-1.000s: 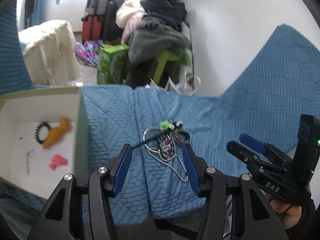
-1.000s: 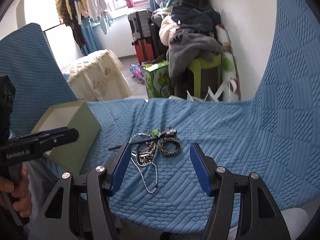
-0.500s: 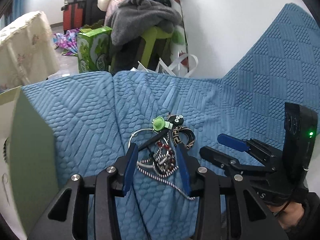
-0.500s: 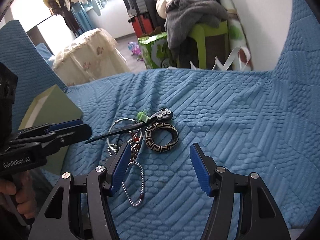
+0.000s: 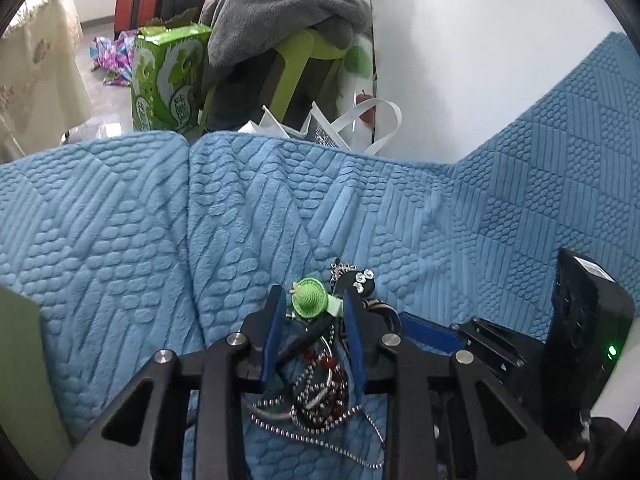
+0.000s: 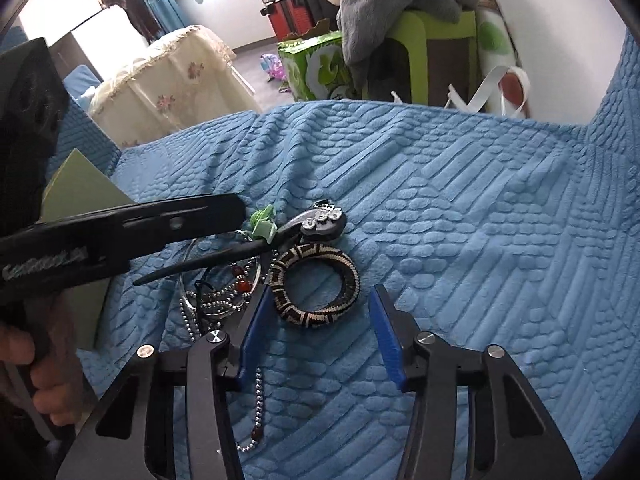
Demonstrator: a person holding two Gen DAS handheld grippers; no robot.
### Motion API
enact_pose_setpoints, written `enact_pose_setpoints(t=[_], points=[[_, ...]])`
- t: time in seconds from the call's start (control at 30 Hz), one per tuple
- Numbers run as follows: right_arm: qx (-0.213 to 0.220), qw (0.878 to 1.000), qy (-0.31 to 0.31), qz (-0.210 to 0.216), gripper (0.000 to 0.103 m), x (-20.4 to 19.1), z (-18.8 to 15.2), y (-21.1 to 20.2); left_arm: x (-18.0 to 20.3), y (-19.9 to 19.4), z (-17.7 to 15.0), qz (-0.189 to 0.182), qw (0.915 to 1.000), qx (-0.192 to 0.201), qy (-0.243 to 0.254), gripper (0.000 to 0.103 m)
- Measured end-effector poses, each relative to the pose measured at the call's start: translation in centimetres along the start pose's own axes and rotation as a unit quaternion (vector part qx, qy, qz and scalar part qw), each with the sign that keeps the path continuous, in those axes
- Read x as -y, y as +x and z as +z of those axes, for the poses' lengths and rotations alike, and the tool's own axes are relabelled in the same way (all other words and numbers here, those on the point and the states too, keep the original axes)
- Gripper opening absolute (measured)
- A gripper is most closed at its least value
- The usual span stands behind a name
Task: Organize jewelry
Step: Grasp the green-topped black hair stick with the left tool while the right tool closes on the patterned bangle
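Both grippers are down on the jewelry pile (image 5: 316, 376), which lies tangled mid-sofa (image 5: 120, 240) on the blue cover, well in from its front edge.

The pick-up step is in hand. The left gripper (image 5: 314, 312) has its jaws closing around the green clip (image 5: 309, 298) and black hairpin (image 6: 224, 258), pads not visibly pressing yet. The right gripper (image 6: 318, 312) has its jaws closing either side of the woven bangle (image 6: 316, 284), a gap remaining.

Next, I judge, each must pinch one piece and lift it clear of the chains toward the box (image 6: 76, 200) at the sofa's left.

Count: two grippers, one bangle, one green clip, one hairpin, one box; chains too tangled to count.
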State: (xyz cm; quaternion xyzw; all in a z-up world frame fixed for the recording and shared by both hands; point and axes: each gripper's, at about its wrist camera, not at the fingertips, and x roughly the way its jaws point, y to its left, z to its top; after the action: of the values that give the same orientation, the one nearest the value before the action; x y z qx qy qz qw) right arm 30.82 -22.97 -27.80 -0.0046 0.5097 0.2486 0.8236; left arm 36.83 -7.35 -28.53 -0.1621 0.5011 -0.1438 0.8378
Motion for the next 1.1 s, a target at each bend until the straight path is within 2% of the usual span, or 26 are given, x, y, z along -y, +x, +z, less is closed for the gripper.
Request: enact_pose_setpoints(t=[0.03, 0.1, 0.2, 0.23, 0.27, 0.3, 0.5, 0.6, 0.67, 0.73, 0.93, 1.1], points=[[-0.001, 1.000, -0.004, 0.001, 0.041, -0.2, 0.0, 0.1, -0.1, 0.4, 0.1, -0.002, 1.0000, -0.005, -0.002, 0.028], [-0.001, 1.000, -0.010, -0.005, 0.039, -0.4, -0.1, 0.1, -0.3, 0.9, 0.2, -0.007, 0.9999, -0.008, -0.007, 0.028], [0.003, 1.000, -0.012, -0.007, 0.026, -0.5, 0.0, -0.1, -0.4, 1.2, 0.4, -0.007, 0.9999, -0.009, -0.008, 0.027], [0.004, 1.000, -0.010, -0.007, 0.022, -0.4, 0.1, -0.3, -0.3, 1.3, 0.4, -0.005, 0.9999, -0.011, -0.005, 0.023], [0.007, 1.000, -0.008, -0.011, 0.011, -0.4, 0.3, -0.3, -0.2, 1.4, 0.4, -0.004, 0.9999, -0.012, -0.002, 0.022], [0.010, 1.000, -0.007, -0.015, 0.009, -0.3, 0.4, -0.6, -0.1, 1.5, 0.4, -0.003, 0.9999, -0.014, 0.001, 0.021], [0.012, 1.000, 0.011, -0.016, 0.008, 0.5, 0.5, -0.8, 0.3, 1.9, 0.4, -0.007, 0.9998, -0.019, 0.005, 0.022], [0.015, 1.000, 0.020, -0.012, 0.007, 0.8, 0.6, -1.1, 0.8, 1.8, 0.3, -0.008, 0.9997, -0.018, 0.016, 0.012], [0.015, 0.999, 0.024, -0.018, 0.007, 1.0, 0.6, -1.3, 1.2, 1.8, 0.3, 0.001, 0.9995, -0.018, 0.025, 0.011], [0.015, 0.999, 0.034, -0.016, 0.007, 1.3, 0.6, -1.4, 1.5, 1.7, 0.3, 0.009, 0.9992, -0.019, 0.034, 0.000], [0.026, 0.998, 0.043, -0.023, 0.007, 1.5, 0.6, -2.3, 1.3, 1.1, 0.0, 0.010, 0.9996, -0.018, 0.019, 0.000], [0.029, 0.998, 0.054, -0.022, 0.007, 1.6, 0.3, -2.8, 1.7, -0.3, 0.1, 0.007, 0.9990, 0.001, 0.045, 0.000]])
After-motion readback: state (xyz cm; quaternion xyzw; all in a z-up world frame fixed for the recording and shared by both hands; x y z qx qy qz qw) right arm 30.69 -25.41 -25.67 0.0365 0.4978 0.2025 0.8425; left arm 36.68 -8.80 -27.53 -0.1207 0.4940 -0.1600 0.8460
